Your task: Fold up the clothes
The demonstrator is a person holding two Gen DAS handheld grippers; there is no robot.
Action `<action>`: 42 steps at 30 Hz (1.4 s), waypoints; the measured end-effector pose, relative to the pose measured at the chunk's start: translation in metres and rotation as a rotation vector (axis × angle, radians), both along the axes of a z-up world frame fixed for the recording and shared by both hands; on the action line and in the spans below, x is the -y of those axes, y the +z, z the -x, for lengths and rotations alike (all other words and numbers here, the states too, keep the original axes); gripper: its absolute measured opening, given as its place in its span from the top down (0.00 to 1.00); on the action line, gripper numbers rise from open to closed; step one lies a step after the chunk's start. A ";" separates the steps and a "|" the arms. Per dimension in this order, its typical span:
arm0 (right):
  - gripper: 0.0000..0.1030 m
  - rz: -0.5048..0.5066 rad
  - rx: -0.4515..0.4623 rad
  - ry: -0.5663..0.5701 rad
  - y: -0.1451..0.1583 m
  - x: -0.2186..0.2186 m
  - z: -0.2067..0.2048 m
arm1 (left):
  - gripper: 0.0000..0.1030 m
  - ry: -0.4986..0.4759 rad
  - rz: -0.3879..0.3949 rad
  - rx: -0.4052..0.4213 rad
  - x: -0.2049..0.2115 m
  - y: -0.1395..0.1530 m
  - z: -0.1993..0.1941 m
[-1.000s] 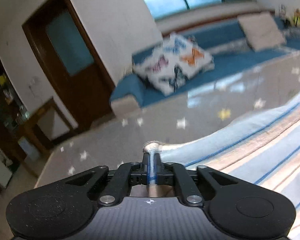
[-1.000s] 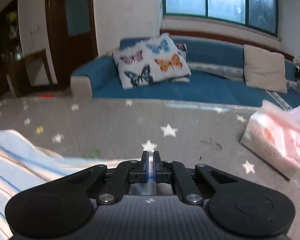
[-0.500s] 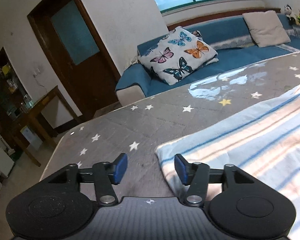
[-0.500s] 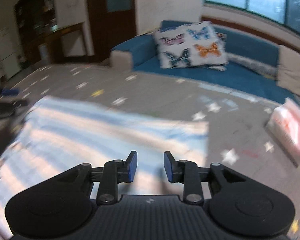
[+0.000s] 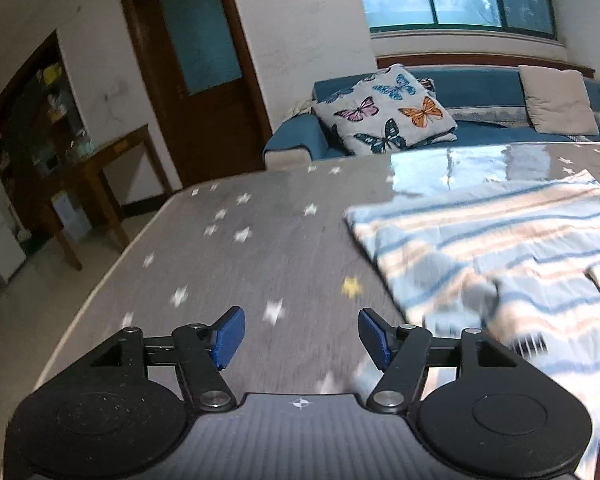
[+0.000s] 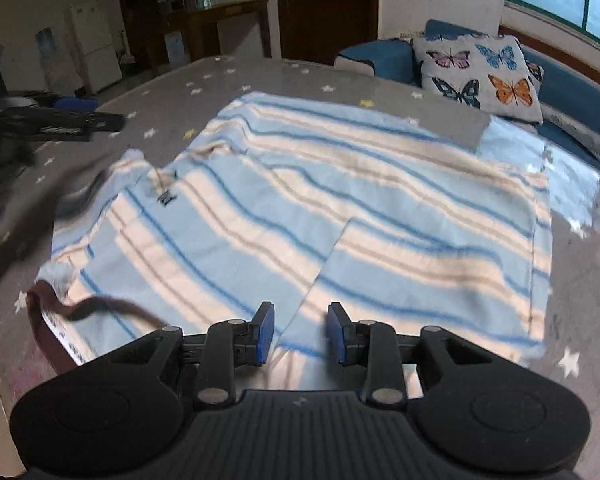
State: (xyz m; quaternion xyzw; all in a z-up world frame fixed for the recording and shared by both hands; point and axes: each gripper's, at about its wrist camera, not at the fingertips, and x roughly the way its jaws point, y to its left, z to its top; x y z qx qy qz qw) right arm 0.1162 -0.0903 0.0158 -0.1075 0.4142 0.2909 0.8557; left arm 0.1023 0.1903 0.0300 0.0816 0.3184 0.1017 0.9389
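A light blue shirt with cream and dark blue stripes (image 6: 300, 208) lies spread flat on the grey star-patterned table (image 6: 236, 76), with one part folded over it at the near right. It also shows in the left wrist view (image 5: 500, 248), to the right. My left gripper (image 5: 300, 338) is open and empty above bare table, left of the shirt's edge. My right gripper (image 6: 300, 334) is open and empty, just above the shirt's near edge. The left gripper also shows in the right wrist view (image 6: 56, 126), at the far left.
A brown strap (image 6: 84, 308) lies at the shirt's near left corner. A blue sofa (image 5: 480, 84) with a butterfly cushion (image 5: 384, 112) stands behind the table. A wooden side table (image 5: 100, 184) and a door (image 5: 196, 64) are at the left. The table's left edge (image 5: 100, 280) is close.
Both grippers were shut on the shirt's edge a second ago, then opened and let it go. Both have drawn back; the shirt now lies flat on the table.
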 end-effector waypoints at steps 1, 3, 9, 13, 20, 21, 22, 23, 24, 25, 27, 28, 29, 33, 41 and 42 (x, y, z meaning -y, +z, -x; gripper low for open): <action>0.73 0.007 0.009 -0.005 -0.002 0.000 0.003 | 0.34 0.004 0.009 -0.006 -0.001 -0.002 0.006; 0.82 0.017 0.033 -0.017 -0.004 0.001 0.009 | 0.34 0.012 0.026 -0.016 -0.004 -0.005 0.018; 0.94 -0.013 0.124 -0.110 0.013 0.023 0.028 | 0.34 0.022 0.098 -0.046 -0.012 -0.015 0.027; 0.95 -0.057 0.170 -0.245 0.026 0.056 0.045 | 0.34 -0.002 0.144 -0.065 -0.013 -0.023 0.030; 0.94 -0.094 0.140 -0.545 0.018 0.128 0.087 | 0.66 -0.047 0.182 -0.092 -0.008 -0.033 0.033; 0.94 -0.089 0.126 -0.562 0.014 0.133 0.090 | 0.72 -0.053 0.179 -0.092 -0.006 -0.033 0.034; 0.93 -0.084 0.116 -0.573 0.011 0.136 0.093 | 0.82 -0.060 0.177 -0.092 -0.005 -0.034 0.036; 0.89 -0.078 0.105 -0.585 0.008 0.140 0.096 | 0.87 -0.066 0.174 -0.092 -0.003 -0.034 0.037; 0.87 -0.073 0.095 -0.596 0.004 0.143 0.100 | 0.91 -0.072 0.172 -0.092 -0.002 -0.035 0.038; 0.82 -0.064 0.096 -0.593 0.004 0.144 0.102 | 0.92 -0.078 0.169 -0.093 0.000 -0.035 0.039; 0.75 -0.050 0.119 -0.572 0.005 0.143 0.104 | 0.94 -0.087 0.140 -0.092 0.005 -0.036 0.044; 0.66 -0.040 0.125 -0.556 0.006 0.141 0.104 | 0.95 -0.088 0.128 -0.090 0.007 -0.037 0.047; 0.59 -0.029 0.132 -0.536 0.005 0.138 0.103 | 0.95 -0.088 0.119 -0.089 0.009 -0.038 0.050; 0.59 0.040 0.171 -0.444 0.001 0.120 0.098 | 0.95 -0.066 0.100 -0.087 0.012 -0.040 0.063; 0.58 0.232 0.338 -0.181 -0.006 0.062 0.104 | 0.95 0.001 0.108 -0.089 0.000 -0.039 0.087; 0.59 0.258 0.364 -0.155 -0.007 0.056 0.105 | 0.95 0.007 0.110 -0.090 -0.001 -0.038 0.090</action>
